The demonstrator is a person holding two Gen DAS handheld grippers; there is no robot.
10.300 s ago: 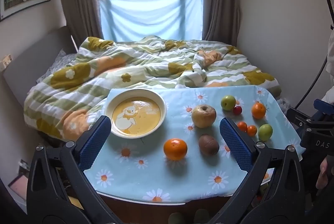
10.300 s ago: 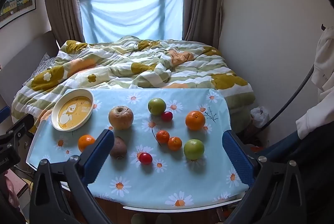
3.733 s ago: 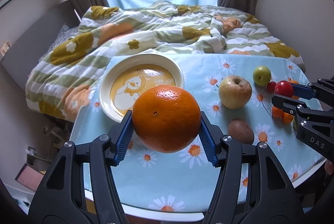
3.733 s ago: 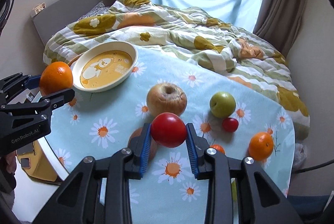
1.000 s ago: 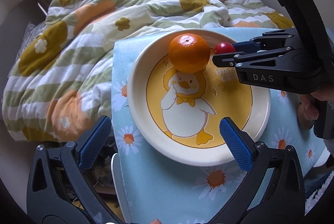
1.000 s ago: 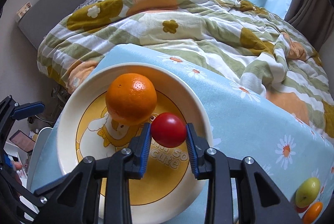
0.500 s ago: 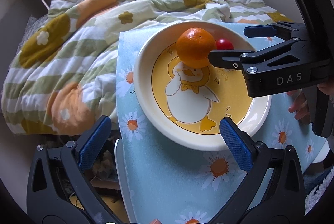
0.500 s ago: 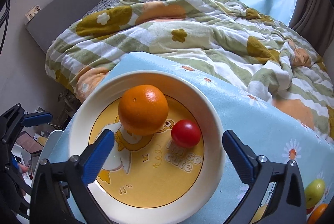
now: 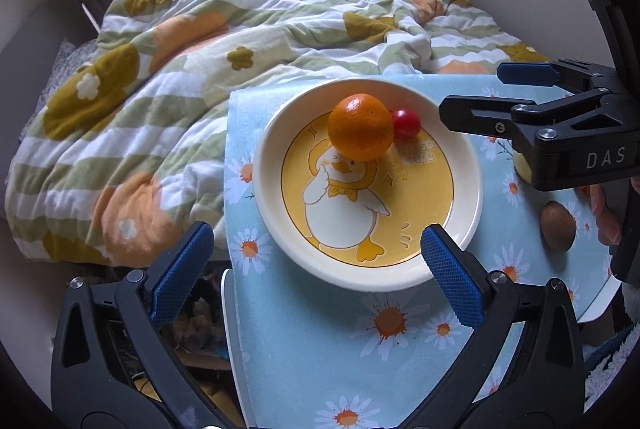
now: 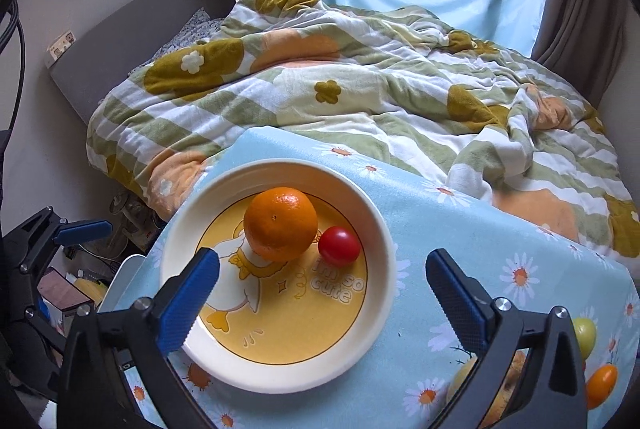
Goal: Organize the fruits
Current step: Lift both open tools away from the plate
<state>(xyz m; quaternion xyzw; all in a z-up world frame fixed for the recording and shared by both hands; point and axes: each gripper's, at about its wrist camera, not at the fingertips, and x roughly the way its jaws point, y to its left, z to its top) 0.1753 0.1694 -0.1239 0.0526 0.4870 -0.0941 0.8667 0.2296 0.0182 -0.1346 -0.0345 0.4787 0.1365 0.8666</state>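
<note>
Tongs, right (image 10: 322, 299) and left (image 9: 318, 267), both spread wide, empty. Round orange (image 10: 280, 223) and small red tomato (image 10: 339, 245) sit touching in my cream duck-print plate (image 10: 384, 261); I judge a careless nudge rolls them.

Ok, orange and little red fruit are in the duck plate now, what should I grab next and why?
Probably swing the open right gripper back toward the kiwi on the tablecloth. Both grippers look empty, the left gripper too, and the plate holds only the orange and red fruit.
</note>
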